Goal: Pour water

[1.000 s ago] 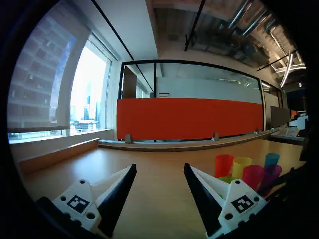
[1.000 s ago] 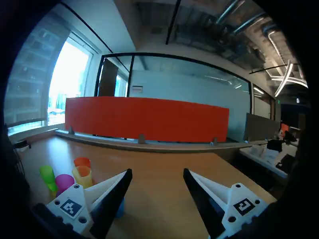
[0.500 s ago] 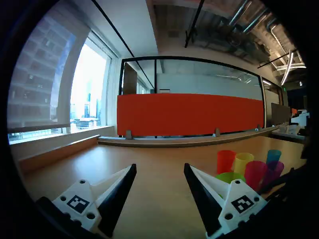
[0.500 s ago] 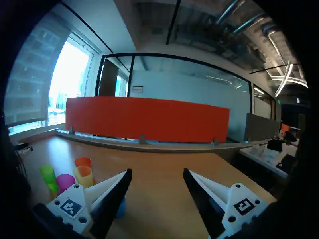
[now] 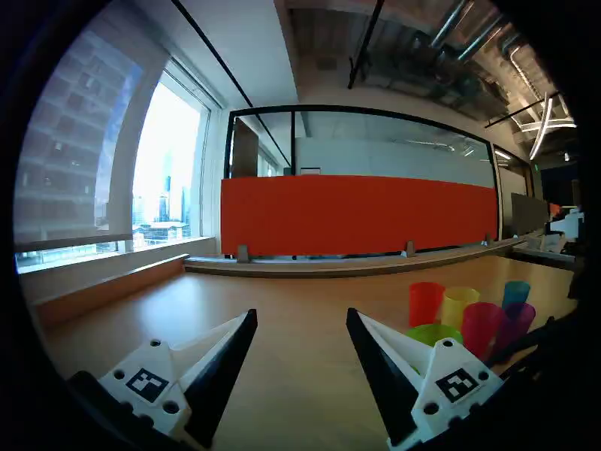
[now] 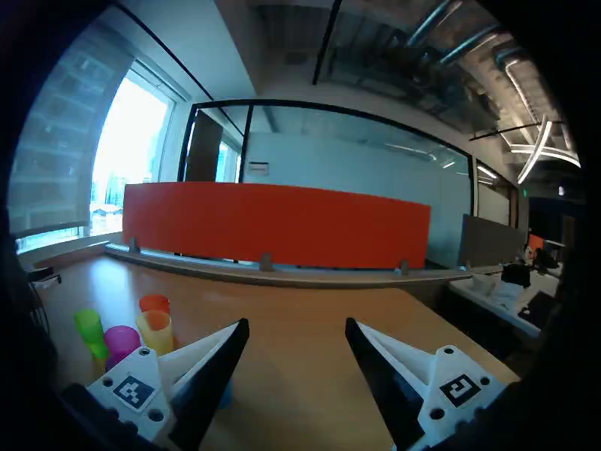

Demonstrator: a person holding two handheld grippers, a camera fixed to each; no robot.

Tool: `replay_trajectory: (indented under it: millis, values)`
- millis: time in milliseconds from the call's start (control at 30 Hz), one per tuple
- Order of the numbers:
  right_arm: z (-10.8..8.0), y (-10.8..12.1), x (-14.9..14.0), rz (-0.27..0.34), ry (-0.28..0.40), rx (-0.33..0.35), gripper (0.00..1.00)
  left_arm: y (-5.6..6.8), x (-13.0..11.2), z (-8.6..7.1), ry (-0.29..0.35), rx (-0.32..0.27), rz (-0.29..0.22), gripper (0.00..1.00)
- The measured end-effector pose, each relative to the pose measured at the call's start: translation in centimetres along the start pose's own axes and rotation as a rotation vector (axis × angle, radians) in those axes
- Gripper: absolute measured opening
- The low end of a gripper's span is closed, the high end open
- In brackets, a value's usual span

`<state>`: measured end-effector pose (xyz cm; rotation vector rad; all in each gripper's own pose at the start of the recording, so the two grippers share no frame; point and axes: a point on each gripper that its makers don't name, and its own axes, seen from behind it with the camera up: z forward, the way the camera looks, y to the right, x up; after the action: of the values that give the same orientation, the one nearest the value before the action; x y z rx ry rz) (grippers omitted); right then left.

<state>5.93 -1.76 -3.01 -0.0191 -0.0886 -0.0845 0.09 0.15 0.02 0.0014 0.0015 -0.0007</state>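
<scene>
In the left gripper view my left gripper is open above the wooden table, nothing between its fingers. To its right stands a cluster of plastic cups: orange, yellow, pink, teal, purple and green, the green one partly behind the right finger. In the right gripper view my right gripper is also open and empty. Cups stand to its left: green, purple, yellow-orange, orange, and a blue one mostly hidden behind the left finger.
An orange partition runs along the table's far edge, with glass walls behind. Large windows and a wooden ledge lie to the left. More desks with equipment stand to the right, past the table's edge.
The left gripper view shifted a little, so the cups sit slightly lower than a second ago. The right gripper view is almost unchanged. Both grippers stay open.
</scene>
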Motion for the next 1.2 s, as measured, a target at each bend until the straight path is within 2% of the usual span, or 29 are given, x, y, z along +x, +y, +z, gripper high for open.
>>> replay_trajectory:
  millis: [300, 767, 1000, 1200]
  values:
    - [-0.4, 0.4, 0.2, -0.005, 0.009, -0.003, 0.99, 0.0, 0.0, 0.0, -0.002, 0.000, 0.000, 0.90]
    - [-1.0, 3.1, 2.1, -0.001, 0.105, -0.032, 0.99, 0.0, 0.0, 0.0, -0.001, 0.000, 0.001, 0.90]
    - [-0.6, 2.5, 2.4, -0.049, 0.147, -0.020, 0.99, 0.0, 0.0, 0.0, -0.001, 0.000, 0.000, 0.90]
    - [-0.2, 1.5, 1.6, -0.013, 0.159, 0.013, 1.00, 0.0, 0.0, 0.0, -0.001, 0.000, 0.001, 0.90]
